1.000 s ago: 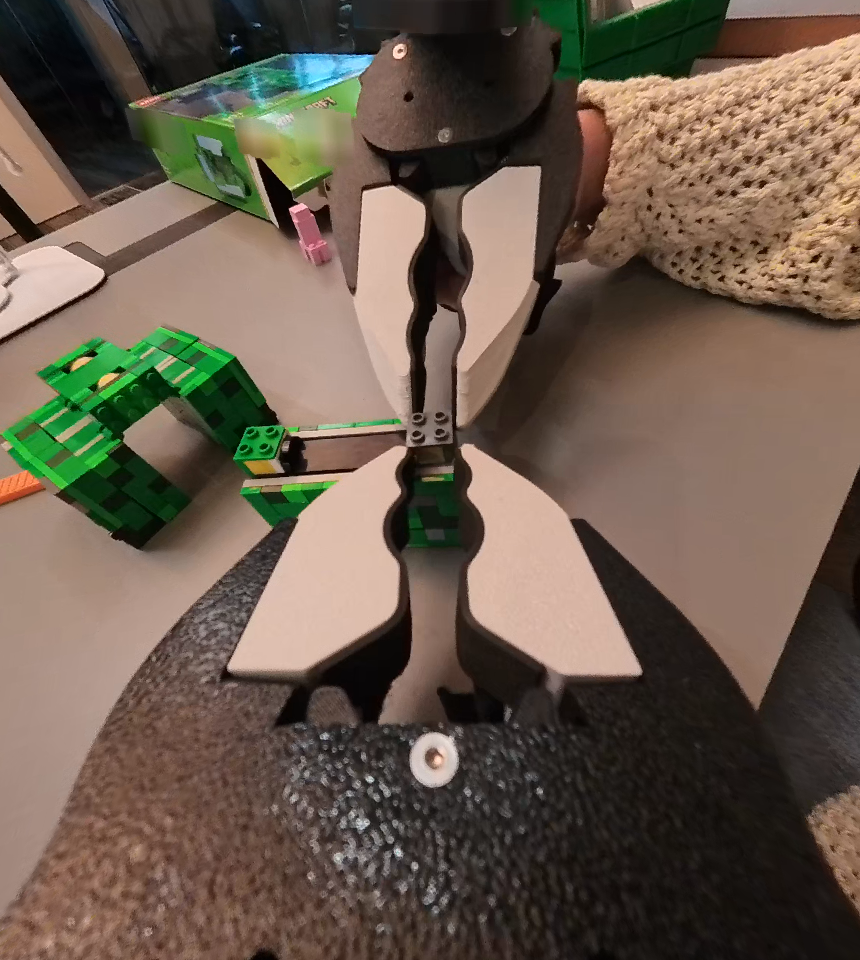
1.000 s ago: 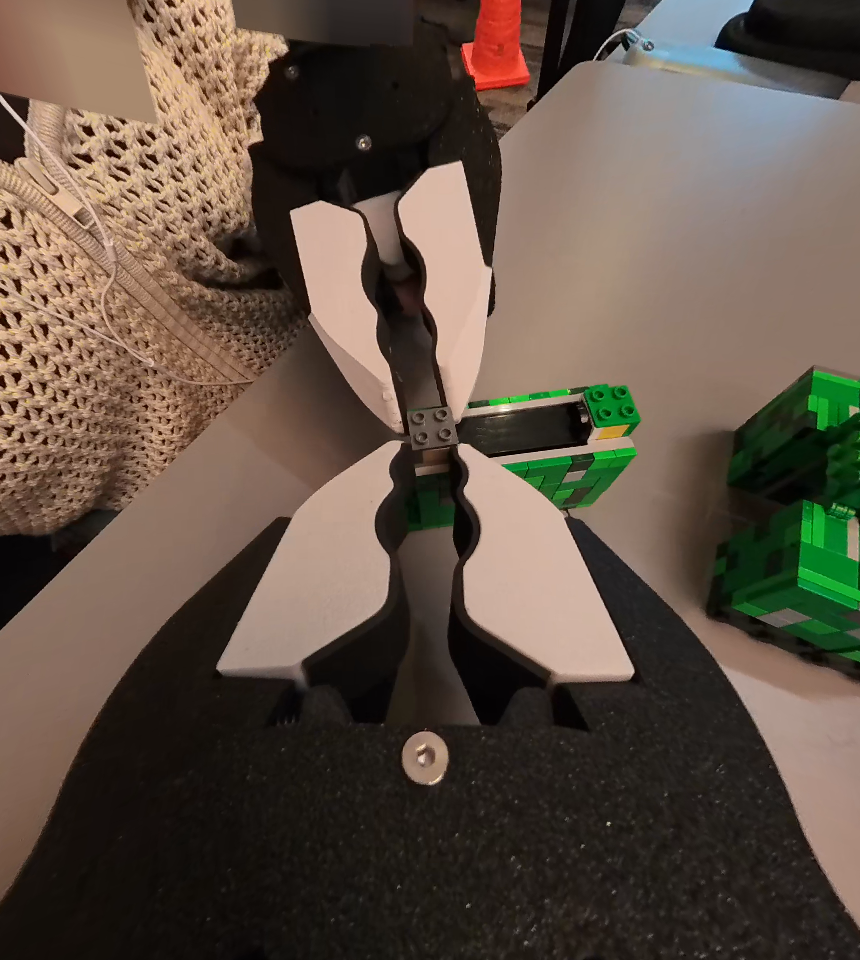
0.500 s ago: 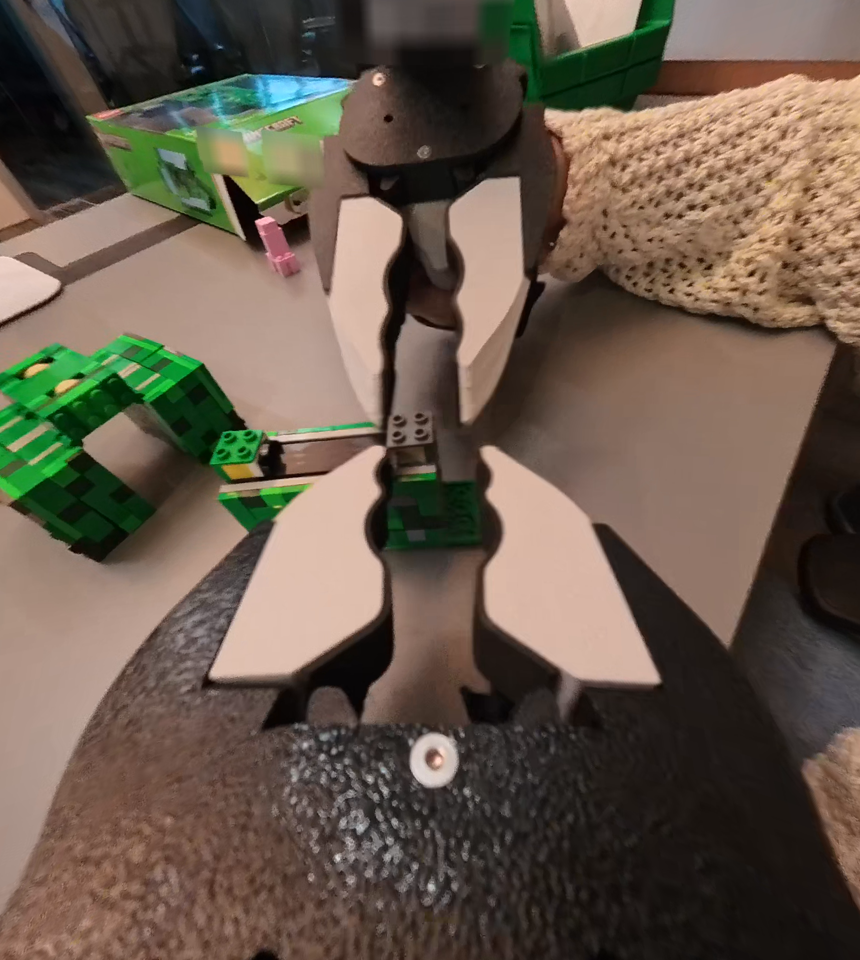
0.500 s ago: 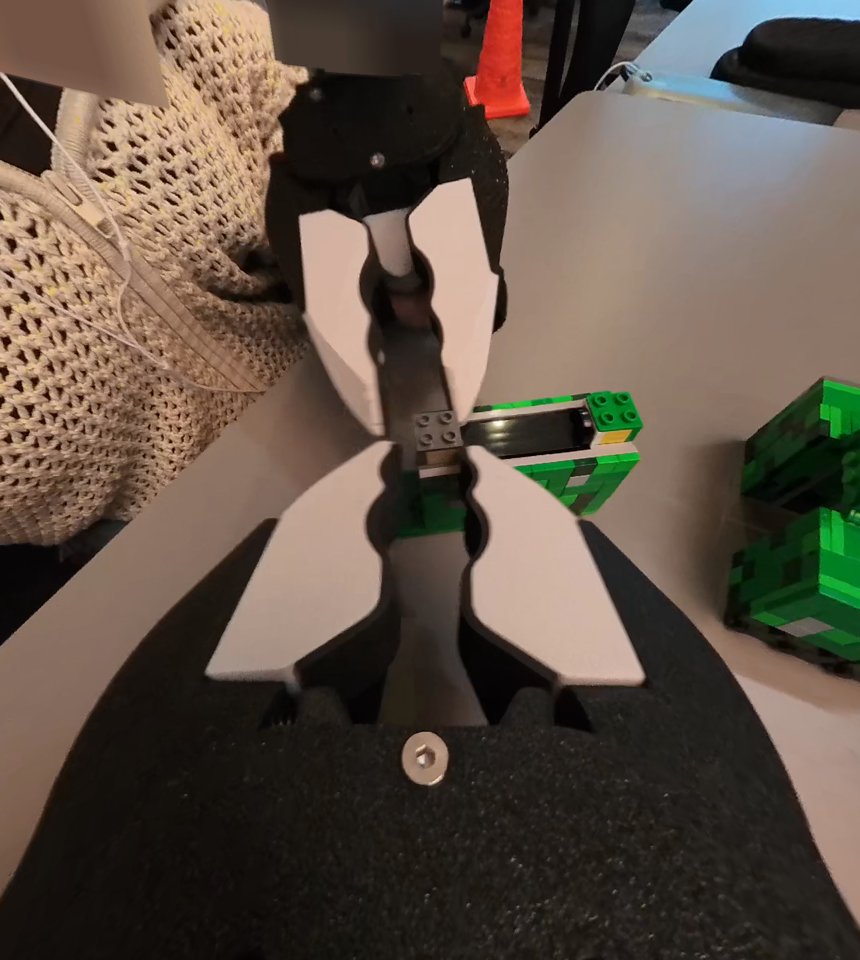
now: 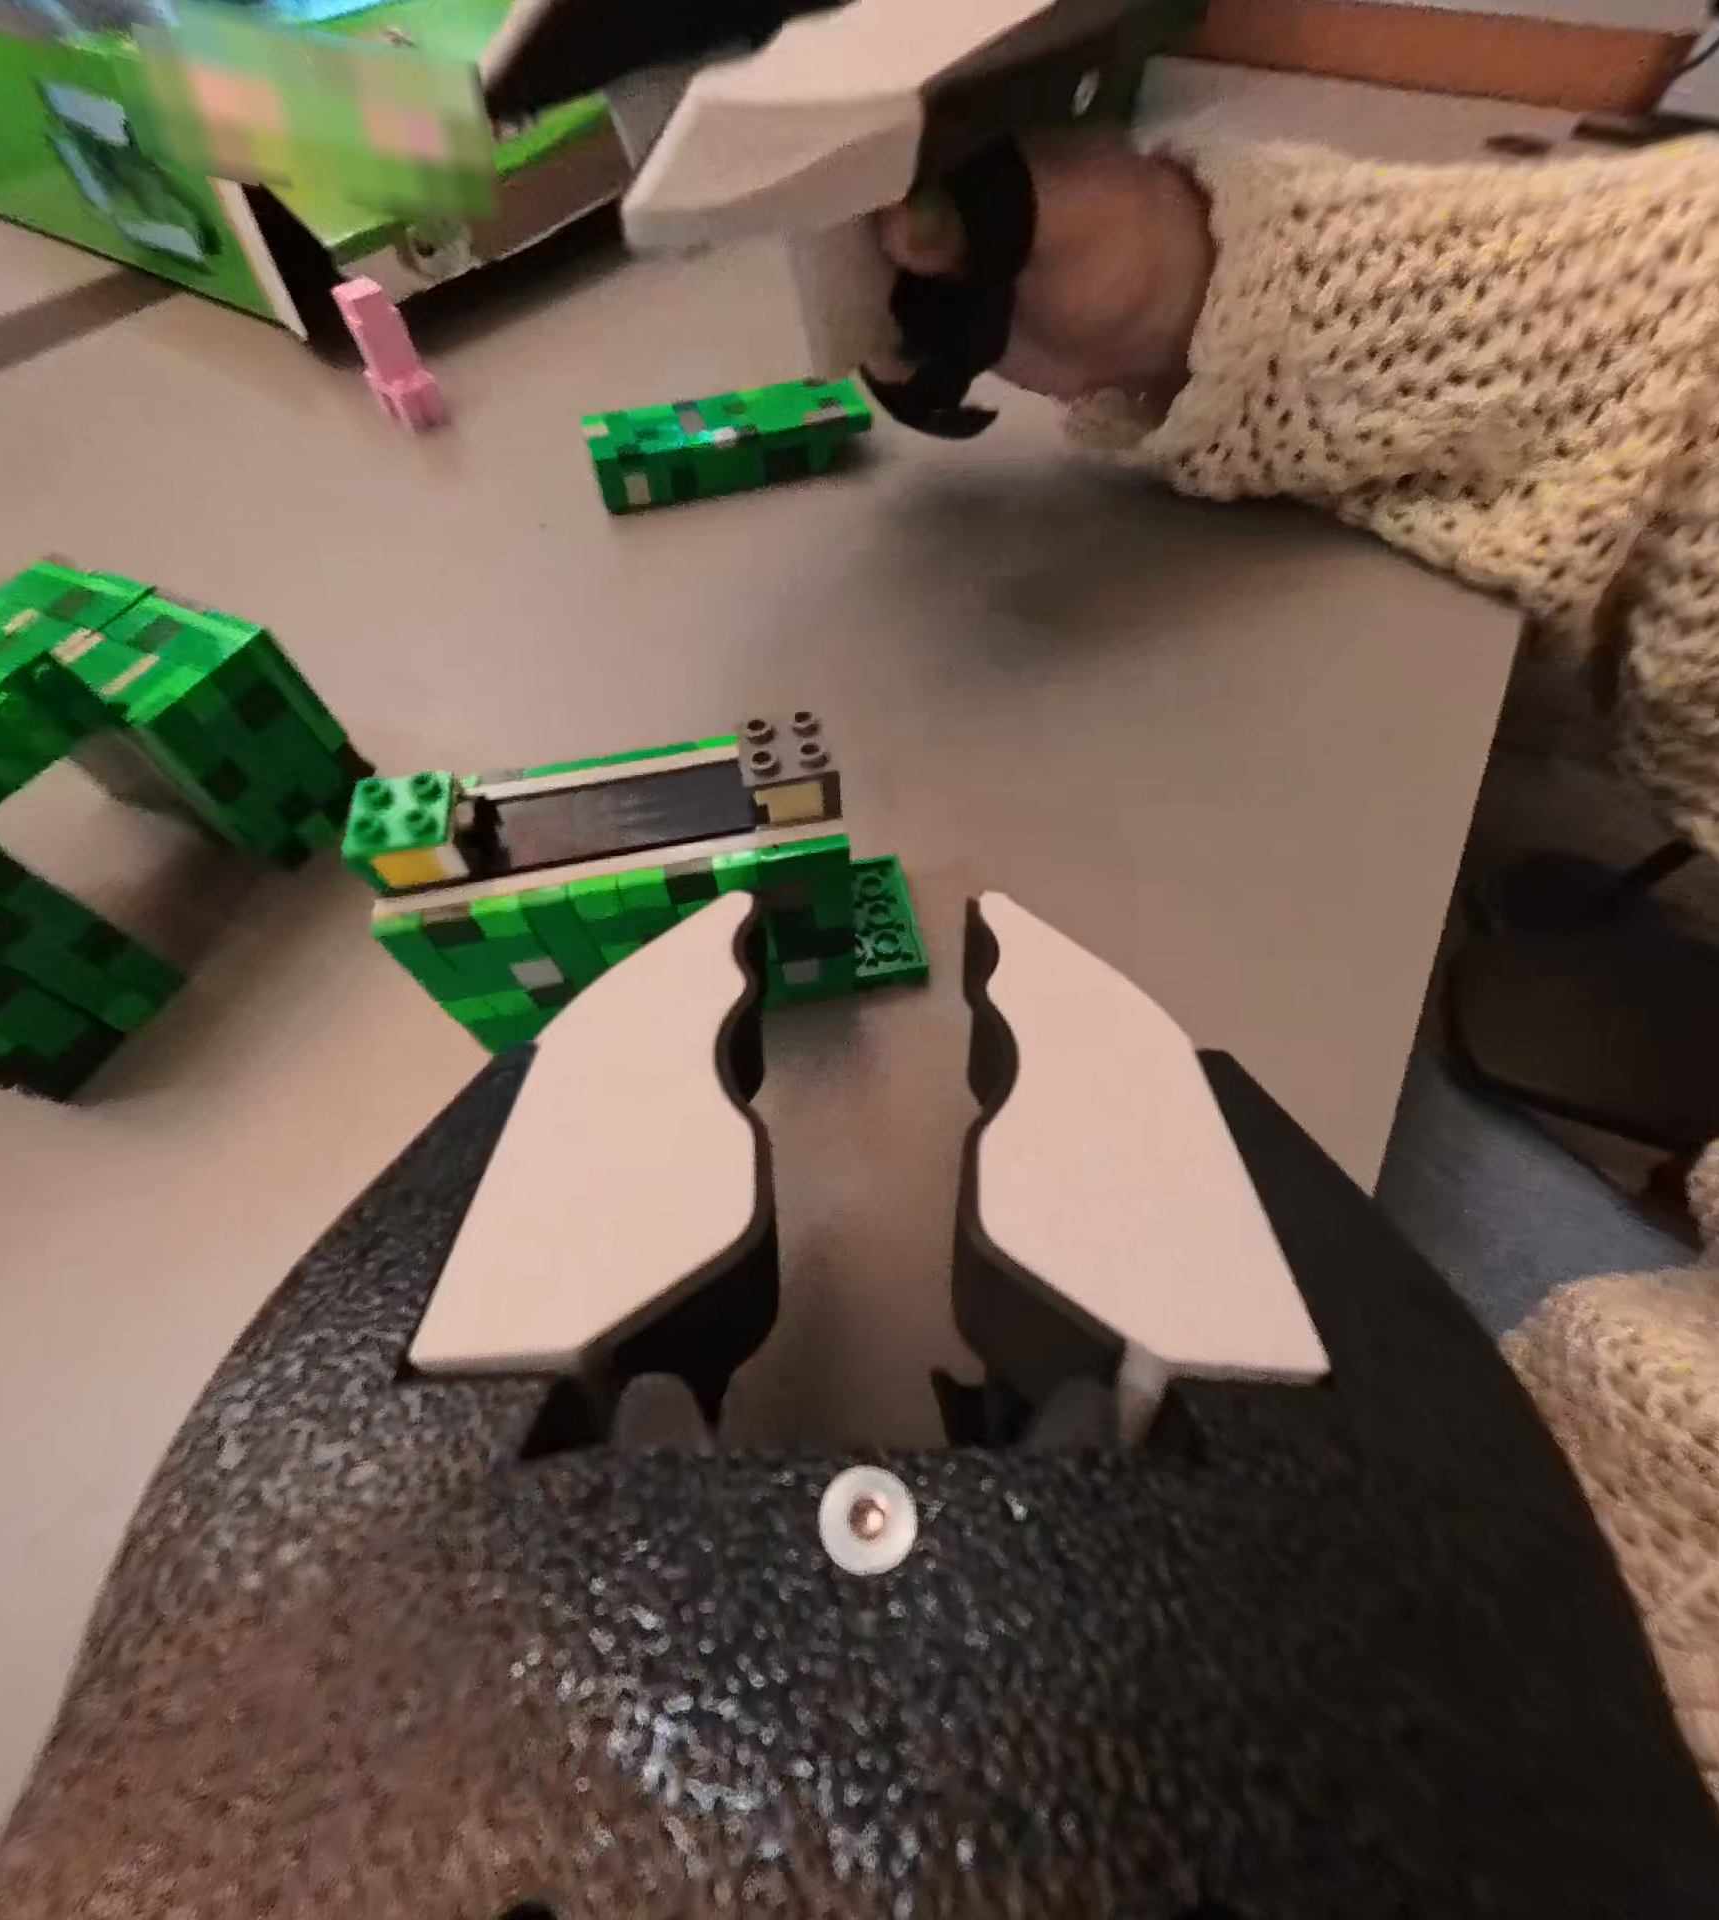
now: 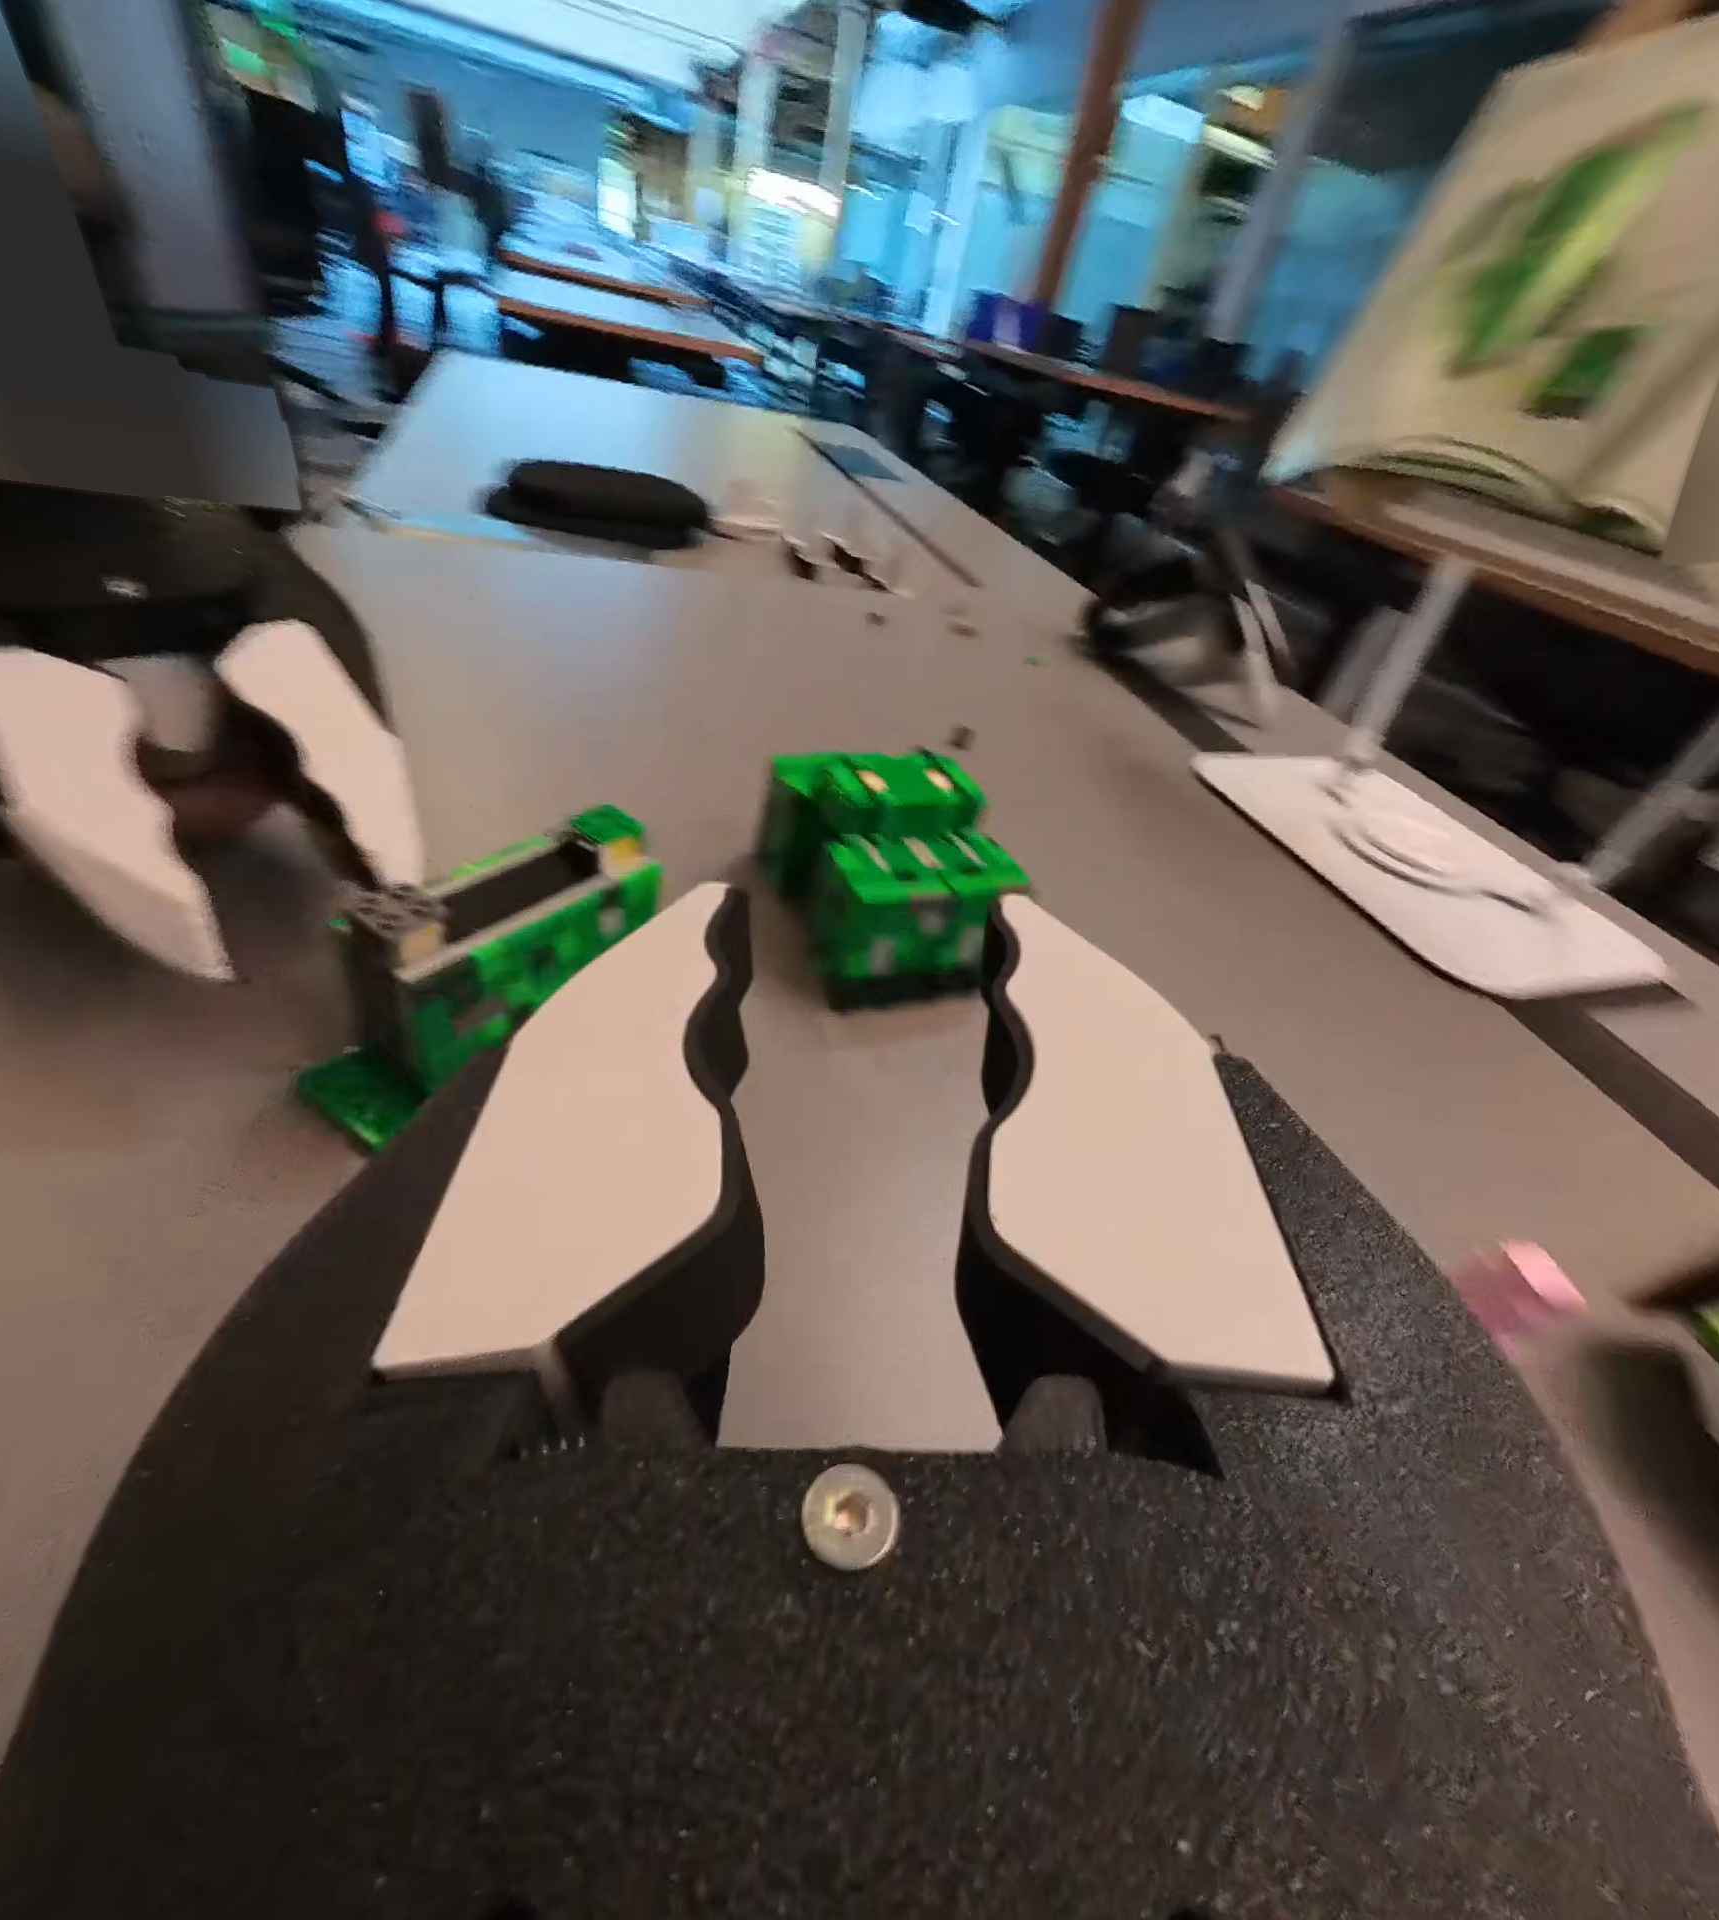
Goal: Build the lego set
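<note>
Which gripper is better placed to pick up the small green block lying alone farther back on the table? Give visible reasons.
Right. The right gripper is open and hangs just beside the small green block. The left gripper is open too, but sits nearer, by the long green assembly.

My left wrist camera sits just behind the left gripper (image 5: 860, 914), low over the table (image 5: 1094, 665), looking down and forward toward the box (image 5: 107, 177) at the far edge. The trough build (image 5: 616, 862) lies close under its fingertips. My right wrist camera rides behind the right gripper (image 6: 860, 914), angled flatter, facing along the table into the room. Both views share the trough build (image 6: 512, 935), the arch build (image 5: 55, 810) (image 6: 886, 883) and each other's gripper.
</note>
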Motion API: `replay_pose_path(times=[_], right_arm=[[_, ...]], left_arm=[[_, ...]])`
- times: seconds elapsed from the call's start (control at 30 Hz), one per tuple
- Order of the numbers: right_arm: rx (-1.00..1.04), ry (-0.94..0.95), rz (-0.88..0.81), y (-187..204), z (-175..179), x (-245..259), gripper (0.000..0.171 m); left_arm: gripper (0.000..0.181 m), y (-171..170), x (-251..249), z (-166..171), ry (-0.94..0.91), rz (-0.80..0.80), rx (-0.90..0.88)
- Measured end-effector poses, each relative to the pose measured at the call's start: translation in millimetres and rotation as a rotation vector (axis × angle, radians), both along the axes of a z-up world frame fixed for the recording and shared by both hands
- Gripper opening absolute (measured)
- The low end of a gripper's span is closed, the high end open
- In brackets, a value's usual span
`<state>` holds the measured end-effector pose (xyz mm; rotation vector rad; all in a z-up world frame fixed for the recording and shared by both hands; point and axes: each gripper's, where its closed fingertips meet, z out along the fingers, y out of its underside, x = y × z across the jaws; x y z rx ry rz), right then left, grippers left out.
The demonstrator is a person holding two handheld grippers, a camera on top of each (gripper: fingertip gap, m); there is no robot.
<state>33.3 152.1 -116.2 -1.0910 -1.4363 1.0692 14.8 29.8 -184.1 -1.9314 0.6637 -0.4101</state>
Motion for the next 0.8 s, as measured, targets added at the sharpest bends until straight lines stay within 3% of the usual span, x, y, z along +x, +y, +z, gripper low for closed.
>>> replay_pose_path(times=[0.03,0.23,0.33,0.47,0.6,0.8], right_arm=[[0.020,-0.025,-0.067,9,-6,6,0.042],[0.127,-0.269,-0.431,59,-38,49,0.040],[0.025,-0.381,-0.411,59,-56,58,0.041],[-0.069,-0.491,-0.420,63,-75,66,0.049],[-0.072,-0.601,-0.450,72,-89,72,0.054],[-0.129,-0.747,-0.388,67,-105,66,0.059]], left_arm=[[0.036,1,5,2,-0.017,-0.021,-0.001],[0.045,5,46,12,-0.057,-0.229,-0.062],[0.038,-1,38,32,-0.065,-0.259,0.025],[0.031,-3,-9,49,-0.041,-0.217,0.125],[0.035,9,-52,51,0.015,-0.216,0.134],[0.039,17,-73,38,0.052,-0.296,0.099]])
